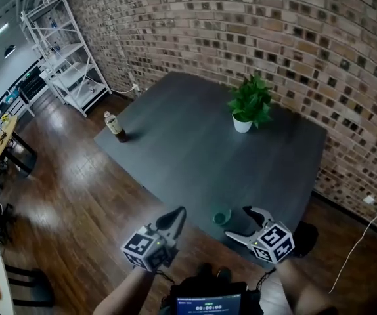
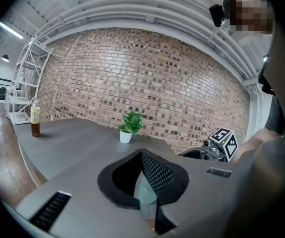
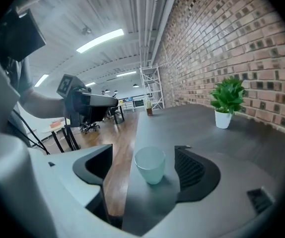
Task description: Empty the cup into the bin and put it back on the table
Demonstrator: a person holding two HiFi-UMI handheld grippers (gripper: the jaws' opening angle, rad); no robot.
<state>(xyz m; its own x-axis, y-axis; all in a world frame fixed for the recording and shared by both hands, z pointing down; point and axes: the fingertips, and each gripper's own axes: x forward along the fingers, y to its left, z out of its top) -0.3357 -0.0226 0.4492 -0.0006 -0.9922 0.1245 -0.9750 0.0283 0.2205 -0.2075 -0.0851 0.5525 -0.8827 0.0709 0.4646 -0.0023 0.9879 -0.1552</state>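
Pale green translucent cup [image 1: 221,216], stood upright near the edge of dark grey table [image 1: 188,149], flanked untouched by wide-parted right gripper [image 1: 240,224], left gripper [image 1: 175,216] closed, nothing held.

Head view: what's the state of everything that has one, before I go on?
cup: upright on the table, untouched
right gripper: open, fingers either side of the cup
left gripper: shut, empty
bottle: upright on the table
potted plant: upright
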